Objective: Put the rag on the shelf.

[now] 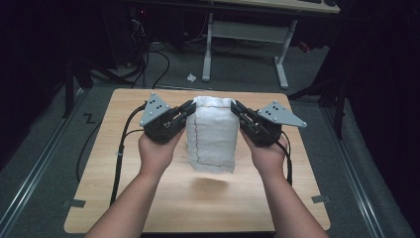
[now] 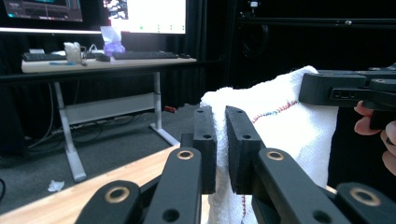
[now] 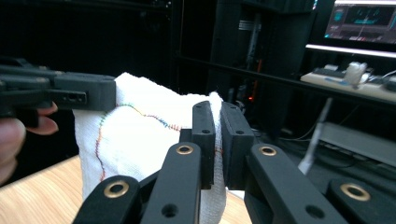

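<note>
- A dark room with grey carpet floor point(image 1: 237, 79); a white-legged desk point(image 1: 247, 34) stands beyond the work surface, carrying keyboards and lit monitors point(image 2: 144, 16) in the left gripper view.
- A light wooden tabletop with rounded corners point(image 1: 148, 198) sits in the middle, and black cables trail off its left side.
- A white woven cloth with a multicoloured stitched seam point(image 1: 213, 139) hangs lifted above the tabletop's centre, its lower edge casting a shadow on the wood.
- The left gripper point(image 1: 190, 108) has its black jaws clamped on the cloth's upper left corner.
- The right gripper point(image 1: 235, 108) has its jaws pinched on the upper right corner.
</note>
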The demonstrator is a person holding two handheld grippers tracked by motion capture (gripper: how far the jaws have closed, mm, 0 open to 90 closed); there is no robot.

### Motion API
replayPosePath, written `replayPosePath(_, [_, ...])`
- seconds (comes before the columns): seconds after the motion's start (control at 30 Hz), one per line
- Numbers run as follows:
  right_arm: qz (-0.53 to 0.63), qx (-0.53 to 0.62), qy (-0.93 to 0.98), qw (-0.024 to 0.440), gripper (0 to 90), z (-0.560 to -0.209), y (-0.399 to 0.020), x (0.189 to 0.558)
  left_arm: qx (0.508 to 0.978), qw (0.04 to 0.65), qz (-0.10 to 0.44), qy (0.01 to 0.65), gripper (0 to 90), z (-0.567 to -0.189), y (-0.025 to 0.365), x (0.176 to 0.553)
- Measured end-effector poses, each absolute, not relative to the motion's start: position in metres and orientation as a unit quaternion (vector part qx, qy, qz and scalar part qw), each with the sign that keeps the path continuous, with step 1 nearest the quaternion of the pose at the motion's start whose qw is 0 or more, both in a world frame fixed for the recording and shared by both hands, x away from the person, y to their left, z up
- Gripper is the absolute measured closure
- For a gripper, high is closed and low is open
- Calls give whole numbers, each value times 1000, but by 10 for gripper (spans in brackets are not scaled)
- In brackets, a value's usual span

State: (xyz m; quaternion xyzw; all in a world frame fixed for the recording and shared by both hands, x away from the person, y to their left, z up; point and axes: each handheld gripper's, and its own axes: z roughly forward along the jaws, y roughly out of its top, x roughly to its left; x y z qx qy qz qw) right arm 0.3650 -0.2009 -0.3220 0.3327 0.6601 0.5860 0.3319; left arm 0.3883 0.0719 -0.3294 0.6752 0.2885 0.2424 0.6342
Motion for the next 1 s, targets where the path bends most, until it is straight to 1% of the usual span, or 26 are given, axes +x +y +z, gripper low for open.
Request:
replayPosePath(0.03, [590, 337, 658, 323, 860, -320, -202, 368, 677, 634, 242, 285, 836, -325, 71, 394])
replayPosePath(0.13, [589, 347, 654, 323, 859, -313, -205, 378, 682, 631, 243, 280, 835, -315, 68, 404])
replayPosePath(0.27, [584, 350, 654, 330, 859, -306, -207, 389, 685, 625, 251, 276, 835, -306, 63, 414])
replayPosePath(0.5, [578, 352, 654, 340, 859, -299, -209, 416, 691, 612, 258, 286, 834, -297, 58, 444])
replayPosePath(0.57, [579, 354, 652, 339, 859, -298, -209, 420, 691, 616, 246, 286, 834, -296, 58, 454])
replayPosePath(0.6, [579, 359, 649, 338, 859, -296, -210, 430, 689, 620, 239, 289, 835, -294, 58, 462])
replayPosePath(0.7, [586, 367, 644, 328, 859, -294, -210, 439, 689, 619, 238, 292, 835, -294, 59, 471])
replayPosePath(0.77, [580, 371, 647, 328, 859, -294, -209, 453, 686, 622, 227, 302, 834, -295, 60, 481])
replayPosePath(0.87, [577, 372, 649, 329, 859, -295, -209, 462, 681, 625, 213, 315, 834, -297, 60, 496])
replayPosePath(0.93, [577, 379, 649, 319, 858, -297, -209, 477, 684, 620, 211, 322, 834, -296, 59, 506])
replayPosePath(1.0, [577, 381, 650, 315, 858, -298, -209, 483, 683, 619, 211, 326, 833, -297, 59, 513])
